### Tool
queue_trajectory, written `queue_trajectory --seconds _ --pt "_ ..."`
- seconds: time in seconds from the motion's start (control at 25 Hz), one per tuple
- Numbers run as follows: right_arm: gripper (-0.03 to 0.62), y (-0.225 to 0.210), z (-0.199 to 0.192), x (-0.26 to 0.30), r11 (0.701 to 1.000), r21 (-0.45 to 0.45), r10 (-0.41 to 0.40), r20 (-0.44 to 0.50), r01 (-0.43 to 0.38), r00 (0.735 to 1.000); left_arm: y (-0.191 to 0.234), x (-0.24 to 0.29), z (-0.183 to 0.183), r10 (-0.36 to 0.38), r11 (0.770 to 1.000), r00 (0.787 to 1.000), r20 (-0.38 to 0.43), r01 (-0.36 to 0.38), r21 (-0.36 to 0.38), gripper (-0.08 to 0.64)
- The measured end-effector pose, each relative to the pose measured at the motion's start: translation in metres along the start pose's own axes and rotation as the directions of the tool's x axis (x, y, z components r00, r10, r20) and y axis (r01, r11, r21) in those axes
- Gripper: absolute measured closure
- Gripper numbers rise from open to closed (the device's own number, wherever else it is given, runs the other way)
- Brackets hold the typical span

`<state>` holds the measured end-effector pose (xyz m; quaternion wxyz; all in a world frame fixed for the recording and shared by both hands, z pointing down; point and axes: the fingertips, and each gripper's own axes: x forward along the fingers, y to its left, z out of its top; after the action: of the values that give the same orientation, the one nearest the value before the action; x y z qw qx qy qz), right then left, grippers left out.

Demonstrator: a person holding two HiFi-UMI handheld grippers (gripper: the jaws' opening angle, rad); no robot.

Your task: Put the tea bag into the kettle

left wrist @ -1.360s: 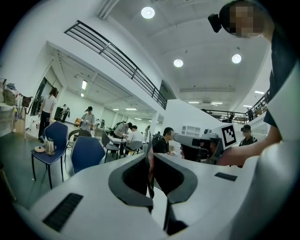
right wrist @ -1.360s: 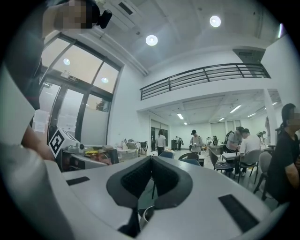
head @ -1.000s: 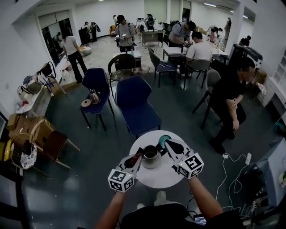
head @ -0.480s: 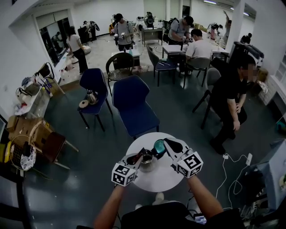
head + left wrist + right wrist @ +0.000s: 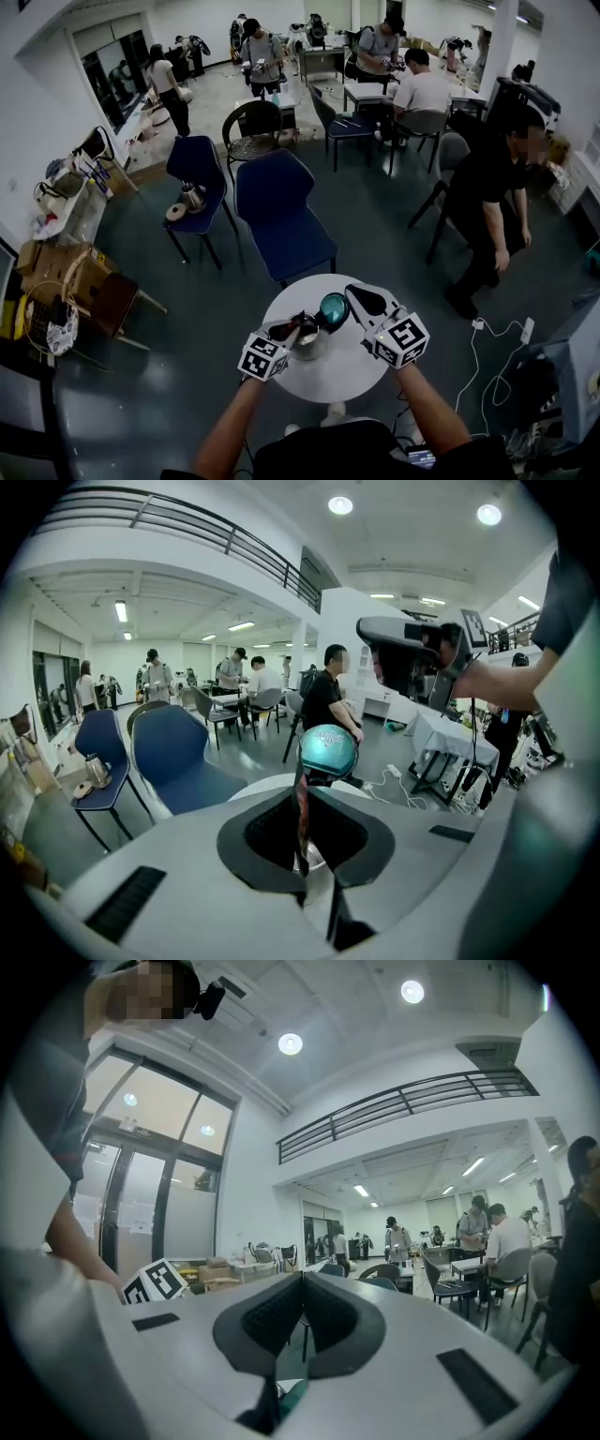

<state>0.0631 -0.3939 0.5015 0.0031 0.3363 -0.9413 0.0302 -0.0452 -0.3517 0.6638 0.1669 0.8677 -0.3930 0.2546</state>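
Left gripper view shows the left claw [image 5: 305, 832] clamped on the tea bag [image 5: 300, 803], a thin reddish strip that stands on edge between the jaws. It hangs just above the steel mouth of the kettle [image 5: 309, 341]. Gripped by its upper part this way, the bag can go straight down into the opening.

Right gripper view has the right claw [image 5: 355, 296] with its jaws together and a sliver of teal low between them. The head view puts the teal lid [image 5: 334, 307] right at that claw's tip, tilted up beside the kettle. I judge that the right claw pinches the lid and holds it aside so the mouth stays clear for the other hand.

The kettle stands near the middle of the round white table [image 5: 342, 375], between the two claws. The bag looks poised over the opening but not yet inside it.
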Motion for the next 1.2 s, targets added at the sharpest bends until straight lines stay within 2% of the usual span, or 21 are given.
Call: queue_trajectory --seconds 0.2,0.32,0.56,0.96,1.2 --pt "0.576 -0.014 -0.004 0.000 1.000 0.017 0.007 0.008 -0.007 1.000 -0.003 0.021 -0.010 -0.025 1.000 0.996 -0.089 0.025 0.005 0.528" --pt "0.577 -0.021 -0.006 0.000 1.000 0.026 0.011 0.005 -0.011 1.000 -0.004 0.030 -0.014 -0.026 1.000 0.992 -0.123 0.026 -0.004 0.528" --pt "0.577 -0.031 -0.012 0.001 0.999 0.038 0.017 -0.003 -0.017 1.000 -0.005 0.046 -0.023 -0.031 0.999 0.983 -0.181 0.037 0.031 0.528" --pt "0.577 -0.039 -0.019 -0.007 0.999 0.049 0.017 -0.017 -0.016 1.000 -0.001 0.068 -0.033 0.010 0.993 0.969 -0.247 0.020 0.116 0.528" --pt "0.577 -0.047 -0.021 -0.013 0.999 0.050 0.002 -0.021 -0.001 1.000 -0.004 0.076 -0.035 0.013 0.991 0.967 -0.255 0.022 0.134 0.528"
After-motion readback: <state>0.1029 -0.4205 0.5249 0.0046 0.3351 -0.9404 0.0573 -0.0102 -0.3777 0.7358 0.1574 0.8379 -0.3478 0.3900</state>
